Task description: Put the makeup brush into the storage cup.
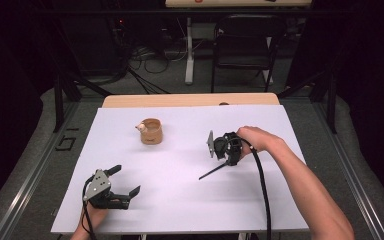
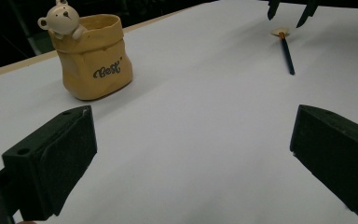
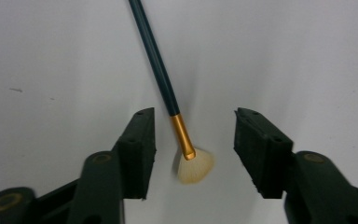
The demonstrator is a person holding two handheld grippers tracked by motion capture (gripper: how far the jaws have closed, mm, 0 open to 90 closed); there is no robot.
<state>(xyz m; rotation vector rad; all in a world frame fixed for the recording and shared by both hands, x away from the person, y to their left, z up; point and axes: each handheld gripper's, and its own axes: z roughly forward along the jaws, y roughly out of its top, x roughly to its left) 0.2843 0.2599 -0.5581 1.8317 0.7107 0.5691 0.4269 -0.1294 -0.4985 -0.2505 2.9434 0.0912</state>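
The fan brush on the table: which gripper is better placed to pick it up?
Right. The right gripper has its open jaws on both sides of the fan brush; the left gripper sits far away, near the table's front edge.

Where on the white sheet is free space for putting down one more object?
Free: between the yellow bear pot and the left gripper; also the far right corner. Crowded: around the right gripper, jaws either side of the brush.

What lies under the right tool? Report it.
Under the right tool, a paintbrush lies on the white sheet, gold ferrule and pale bristles between the open jaws, untouched. The high view hides the bristles.
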